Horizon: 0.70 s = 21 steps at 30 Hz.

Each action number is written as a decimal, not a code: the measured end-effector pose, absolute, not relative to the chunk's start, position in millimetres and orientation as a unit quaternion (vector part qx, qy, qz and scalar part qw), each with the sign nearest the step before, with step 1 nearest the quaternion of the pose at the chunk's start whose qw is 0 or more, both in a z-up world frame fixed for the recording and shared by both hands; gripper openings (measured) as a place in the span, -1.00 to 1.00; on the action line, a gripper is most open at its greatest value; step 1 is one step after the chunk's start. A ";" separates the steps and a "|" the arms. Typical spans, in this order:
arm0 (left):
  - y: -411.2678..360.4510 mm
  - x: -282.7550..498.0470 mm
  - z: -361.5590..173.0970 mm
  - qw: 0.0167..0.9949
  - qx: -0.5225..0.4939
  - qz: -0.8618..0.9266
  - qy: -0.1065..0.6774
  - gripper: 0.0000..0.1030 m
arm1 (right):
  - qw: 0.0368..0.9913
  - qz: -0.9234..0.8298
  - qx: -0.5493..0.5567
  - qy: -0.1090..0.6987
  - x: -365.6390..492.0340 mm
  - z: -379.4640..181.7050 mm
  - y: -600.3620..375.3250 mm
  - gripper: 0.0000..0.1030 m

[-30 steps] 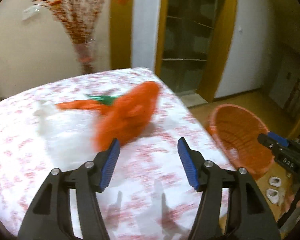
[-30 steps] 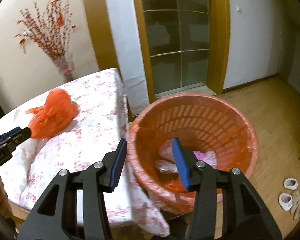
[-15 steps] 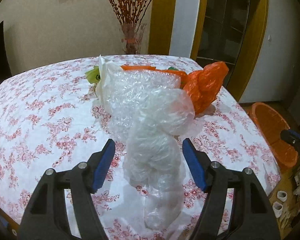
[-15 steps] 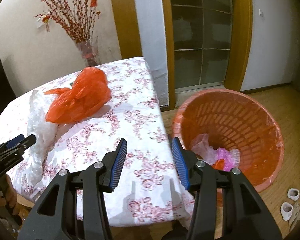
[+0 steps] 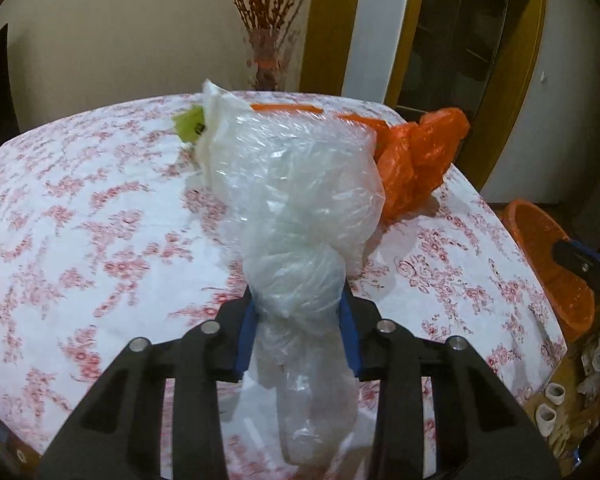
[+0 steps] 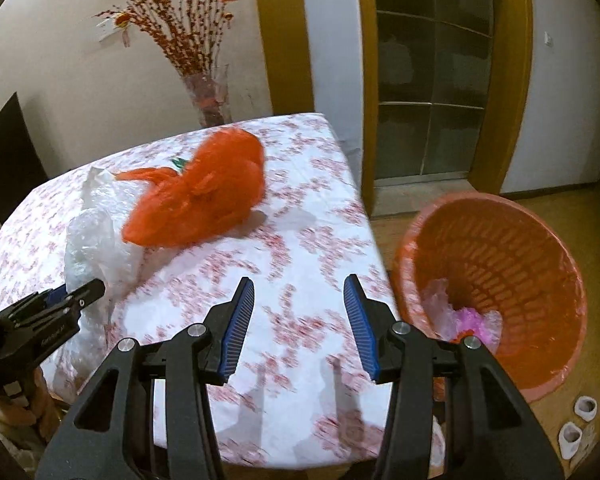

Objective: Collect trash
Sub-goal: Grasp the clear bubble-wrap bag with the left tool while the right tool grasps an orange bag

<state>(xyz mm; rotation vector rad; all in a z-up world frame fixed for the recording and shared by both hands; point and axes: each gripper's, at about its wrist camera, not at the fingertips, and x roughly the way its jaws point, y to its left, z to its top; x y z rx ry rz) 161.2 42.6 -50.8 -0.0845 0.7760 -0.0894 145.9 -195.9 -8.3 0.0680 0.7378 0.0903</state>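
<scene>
Clear plastic bundle (image 5: 300,216) hides most of the left hand-held gripper (image 5: 298,332) pads & part of the orange bag (image 5: 416,164) behind it. Orange basket (image 5: 548,264) cut by right edge; its contents (image 6: 466,318) too blurred to ID. Small white items (image 6: 578,420) on floor: can't tell what.

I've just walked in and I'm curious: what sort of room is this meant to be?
Most likely a home dining room. A table with a flowered cloth stands by a wall, a vase of red branches behind it. There is a glass door in a wooden frame, and an orange bin on the wood floor.

Bare tablecloth (image 6: 300,248) lies open before the orange bag (image 6: 204,196).
</scene>
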 end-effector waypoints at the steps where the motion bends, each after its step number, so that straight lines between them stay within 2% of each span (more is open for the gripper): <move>1: 47.1 159.8 -48.7 0.925 -0.043 -0.041 0.376 -0.29 | 0.931 0.048 0.033 0.359 148.4 -7.6 -191.7 -0.07; 11: 104.0 164.0 -28.2 0.934 -0.053 0.018 0.352 -0.28 | 0.928 0.096 0.090 0.349 208.6 5.5 -136.1 -0.07; 19: 139.0 189.5 -15.7 0.935 -0.082 0.041 0.344 -0.27 | 0.917 0.011 0.145 0.373 275.4 -7.4 -123.2 -0.07; 20: 141.3 192.5 -14.9 0.935 -0.083 0.041 0.342 -0.26 | 0.915 0.004 0.147 0.376 278.7 -10.4 -124.7 -0.10; 21: 141.9 194.2 -14.6 0.935 -0.083 0.041 0.341 -0.26 | 0.913 -0.002 0.147 0.380 281.9 -13.6 -125.6 -0.29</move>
